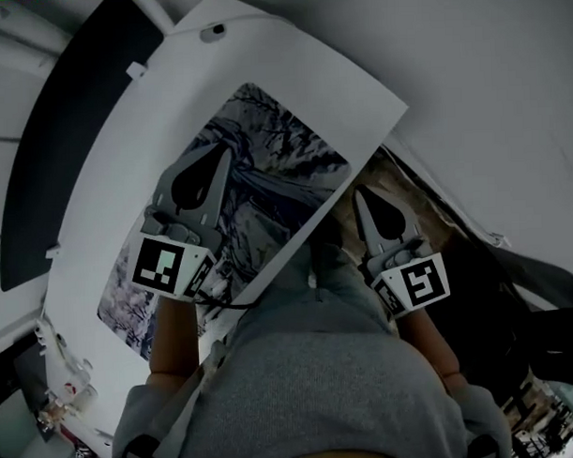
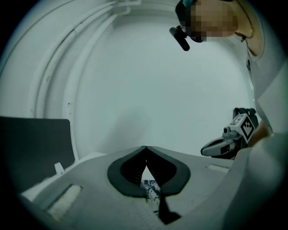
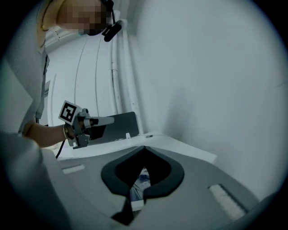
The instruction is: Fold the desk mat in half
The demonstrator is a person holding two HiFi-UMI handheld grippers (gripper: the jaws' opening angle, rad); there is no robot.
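The desk mat (image 1: 266,186), printed with a black-and-white picture, lies flat and unfolded on the white table (image 1: 290,64), its long side along the table's near edge. My left gripper (image 1: 229,152) hovers over the mat's middle, jaws shut with nothing between the tips; in the left gripper view (image 2: 145,148) a bit of the mat (image 2: 150,186) shows below the jaw gap. My right gripper (image 1: 359,193) is off the table's near edge, beside the mat's right corner, shut (image 3: 144,148) and empty, with a strip of mat print (image 3: 138,182) seen under it.
A dark flat panel (image 1: 67,137) stands along the table's far left side. White walls (image 2: 157,81) surround the table. Dark clutter (image 1: 514,291) lies below the table edge on the right, and small items (image 1: 58,400) sit at the lower left.
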